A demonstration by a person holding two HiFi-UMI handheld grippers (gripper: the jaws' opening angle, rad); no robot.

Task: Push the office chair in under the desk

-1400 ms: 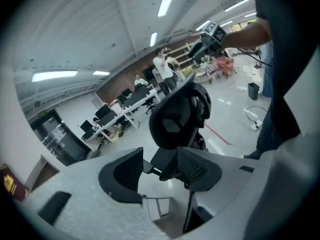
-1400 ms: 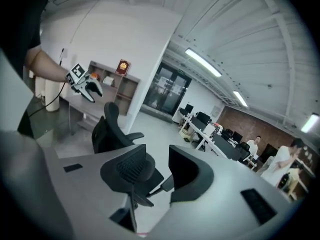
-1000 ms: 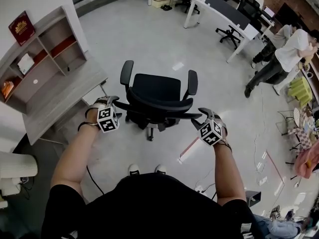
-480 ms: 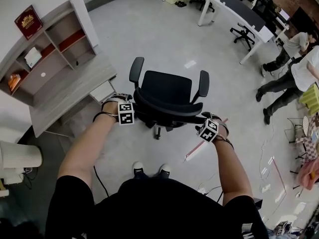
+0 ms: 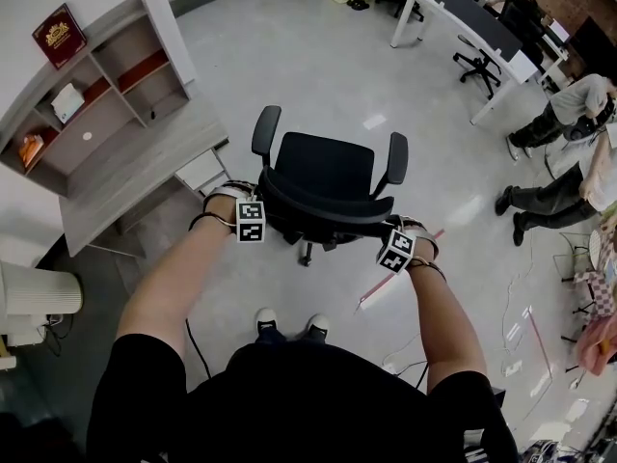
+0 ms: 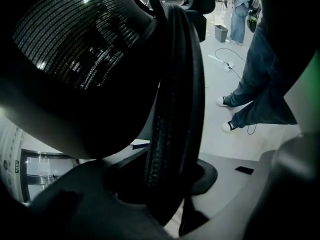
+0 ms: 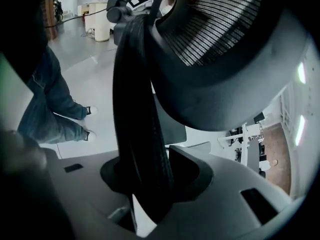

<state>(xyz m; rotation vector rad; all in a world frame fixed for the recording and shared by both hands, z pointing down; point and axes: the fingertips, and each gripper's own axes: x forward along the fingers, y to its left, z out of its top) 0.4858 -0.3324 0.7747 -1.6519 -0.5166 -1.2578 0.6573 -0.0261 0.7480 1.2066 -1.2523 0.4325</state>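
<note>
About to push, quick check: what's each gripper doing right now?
Left gripper: jaws closing on the chair backrest rim, left end.
Right gripper: jaws closing on the same rim, right end.

The office chair (image 5: 328, 177) stands on the floor (image 5: 289, 56) just right of the table (image 5: 145, 177), with its backrest toward the person's shoes (image 5: 286, 324). A shelf unit (image 5: 96, 85) sits along the table's left edge. A long table (image 5: 453, 13) and a second chair (image 5: 479, 64) stand well behind, to the right.

Both arms were stretched out front, left gripper (image 5: 249, 210) and right gripper (image 5: 397, 231) each closing jaws round the chair back (image 5: 328, 212).
</note>
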